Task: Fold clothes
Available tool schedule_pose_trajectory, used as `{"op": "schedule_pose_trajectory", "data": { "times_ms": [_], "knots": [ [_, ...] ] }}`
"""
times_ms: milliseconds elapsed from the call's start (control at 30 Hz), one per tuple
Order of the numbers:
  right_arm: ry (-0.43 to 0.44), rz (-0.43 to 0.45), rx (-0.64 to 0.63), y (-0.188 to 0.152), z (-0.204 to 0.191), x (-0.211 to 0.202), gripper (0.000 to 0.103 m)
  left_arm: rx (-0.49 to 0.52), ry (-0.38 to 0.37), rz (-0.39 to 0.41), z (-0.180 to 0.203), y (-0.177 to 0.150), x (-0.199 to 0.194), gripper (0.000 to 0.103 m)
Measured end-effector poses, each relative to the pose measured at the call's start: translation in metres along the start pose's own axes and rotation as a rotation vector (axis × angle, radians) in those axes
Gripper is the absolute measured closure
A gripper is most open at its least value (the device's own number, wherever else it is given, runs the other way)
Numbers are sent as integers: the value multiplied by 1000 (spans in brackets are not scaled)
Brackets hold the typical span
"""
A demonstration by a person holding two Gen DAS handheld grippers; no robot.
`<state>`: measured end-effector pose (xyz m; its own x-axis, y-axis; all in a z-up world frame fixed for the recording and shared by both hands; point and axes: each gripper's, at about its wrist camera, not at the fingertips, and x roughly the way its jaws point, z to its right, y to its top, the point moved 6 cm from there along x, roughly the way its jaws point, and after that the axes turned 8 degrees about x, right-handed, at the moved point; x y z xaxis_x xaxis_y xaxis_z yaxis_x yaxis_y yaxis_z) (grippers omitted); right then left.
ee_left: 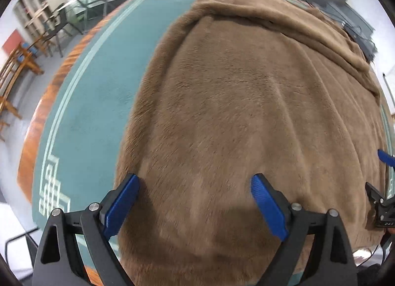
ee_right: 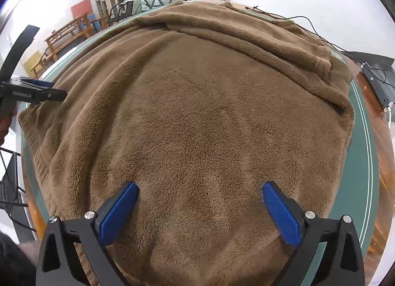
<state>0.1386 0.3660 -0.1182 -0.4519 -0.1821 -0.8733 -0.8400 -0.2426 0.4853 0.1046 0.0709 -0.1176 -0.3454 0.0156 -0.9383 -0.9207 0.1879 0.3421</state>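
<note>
Both grippers are hovering wide apart and holding nothing: the left gripper is hanging over the near left part of the brown fleece garment, and the right gripper is sitting over its near middle. The garment is lying spread across the green-topped table, with a rolled fold bunching along its far edge.

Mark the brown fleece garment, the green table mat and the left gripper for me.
brown fleece garment (ee_right: 197, 118), right wrist view, flat middle.
green table mat (ee_left: 98, 83), left wrist view, bare stretch.
left gripper (ee_left: 195, 183), left wrist view, between its open jaws.
</note>
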Motion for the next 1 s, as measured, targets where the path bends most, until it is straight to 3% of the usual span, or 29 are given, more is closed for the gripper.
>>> {"op": "schedule_pose_trajectory", "data": {
  "times_ms": [167,267,400,533,600,700,767,1000],
  "knots": [
    [1,-3,-4,1,0,2,1,-162,25,137,-28,-42,-57,9],
    [-11,-10,6,1,0,4,1,-193,103,178,-46,-69,-67,9],
    [-4,8,7,-1,2,3,1,-155,129,175,-61,-98,-66,9],
    [3,46,16,-5,4,0,1,-100,175,161,-57,-96,-44,11],
    [26,73,34,-7,6,-10,1,-78,183,167,-51,-88,-36,22],
    [38,106,47,-15,8,-27,1,-78,126,165,-50,-82,-29,34],
    [42,121,55,-25,11,-42,1,-38,87,166,-44,-79,-30,49],
    [78,61,41,-82,38,-85,6,104,68,153,-35,-87,-33,51]
  ]
}}
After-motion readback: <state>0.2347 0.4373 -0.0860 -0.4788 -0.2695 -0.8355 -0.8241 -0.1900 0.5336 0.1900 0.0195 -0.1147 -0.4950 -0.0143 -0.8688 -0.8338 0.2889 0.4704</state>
